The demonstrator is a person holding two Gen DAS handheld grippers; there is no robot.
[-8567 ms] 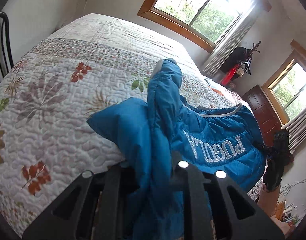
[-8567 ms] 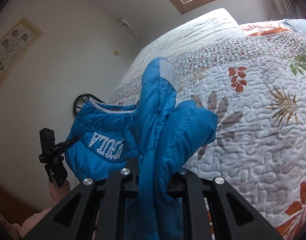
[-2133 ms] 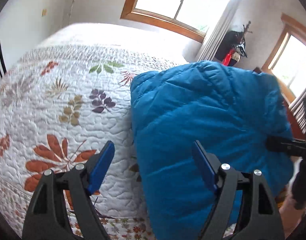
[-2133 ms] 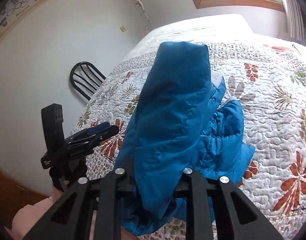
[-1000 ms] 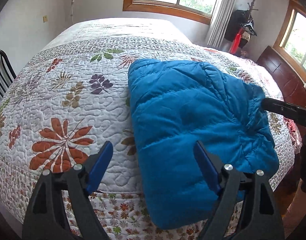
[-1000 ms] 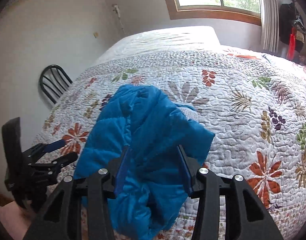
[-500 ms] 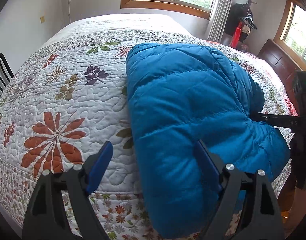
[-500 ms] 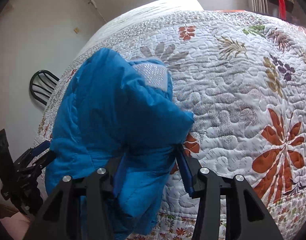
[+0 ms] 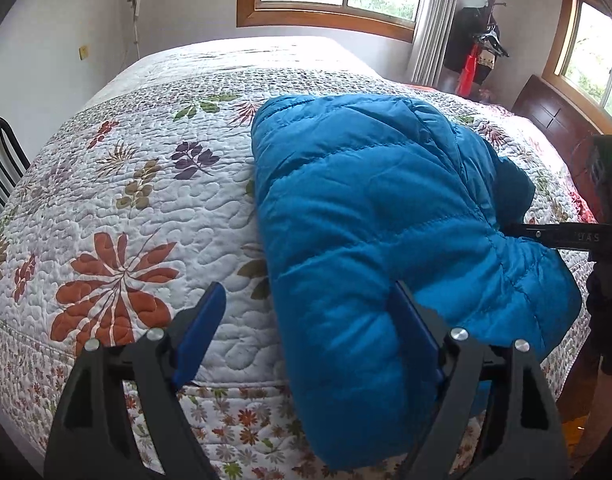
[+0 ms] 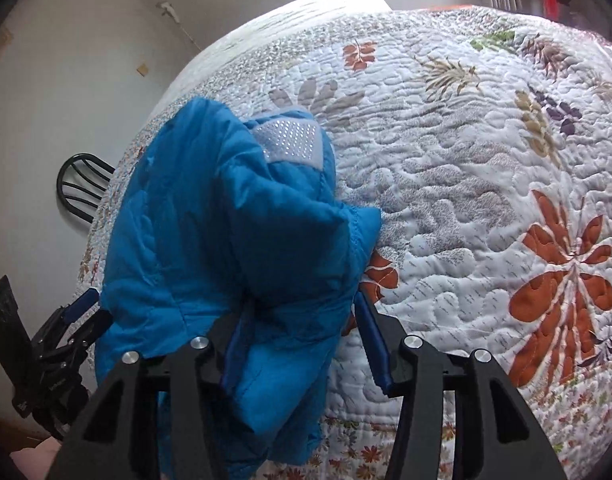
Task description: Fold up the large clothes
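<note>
The folded blue quilted puffer jacket (image 9: 369,216) rests at the floral quilted bed's (image 9: 146,208) edge. The left hand-held gripper (image 9: 309,328) gapes wide; the right hand-held gripper (image 10: 294,336), half-open, loosely straddles a fold, seemingly settling it.

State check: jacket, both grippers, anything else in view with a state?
Jacket: folded into a bundle, lying on the bed's quilt, overhanging the near edge.
Left gripper: open, fabric between the fingers.
Right gripper: open, fabric between the fingers, right pad clear.
Chair: upright beside the bed.
</note>
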